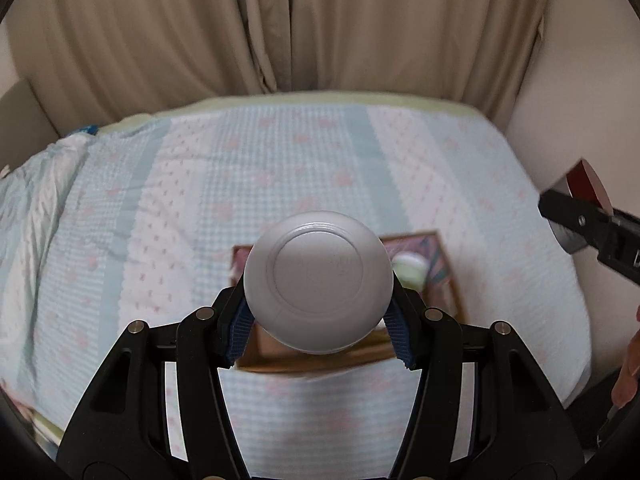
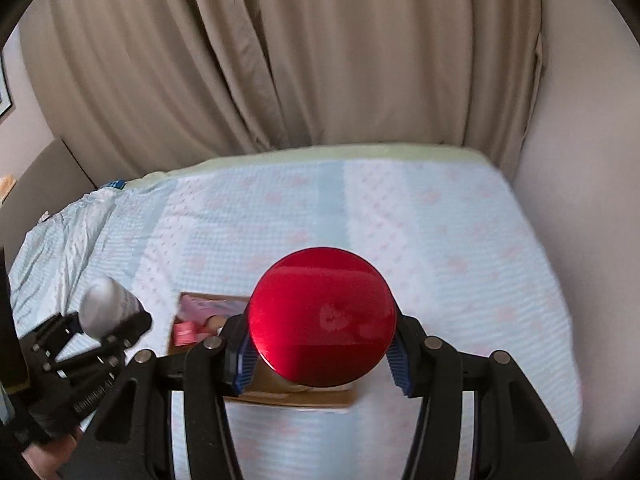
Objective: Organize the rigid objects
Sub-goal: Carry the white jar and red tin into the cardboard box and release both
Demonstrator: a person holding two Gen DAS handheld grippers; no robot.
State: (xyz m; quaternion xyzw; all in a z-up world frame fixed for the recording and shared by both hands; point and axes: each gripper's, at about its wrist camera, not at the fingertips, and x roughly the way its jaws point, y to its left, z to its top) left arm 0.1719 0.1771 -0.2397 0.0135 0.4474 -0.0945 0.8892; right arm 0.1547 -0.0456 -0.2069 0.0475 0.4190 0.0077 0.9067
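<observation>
My left gripper is shut on a white round-capped bottle, held above a cardboard box on the bed. My right gripper is shut on a container with a shiny red round lid, also held above the box. The box holds a pale green-white object and pink items. The right gripper with the red container shows at the right edge of the left wrist view. The left gripper with the white bottle shows at the left of the right wrist view.
The bed has a light blue and pink patterned quilt. Beige curtains hang behind it. A wall runs along the bed's right side. Rumpled bedding lies at the left.
</observation>
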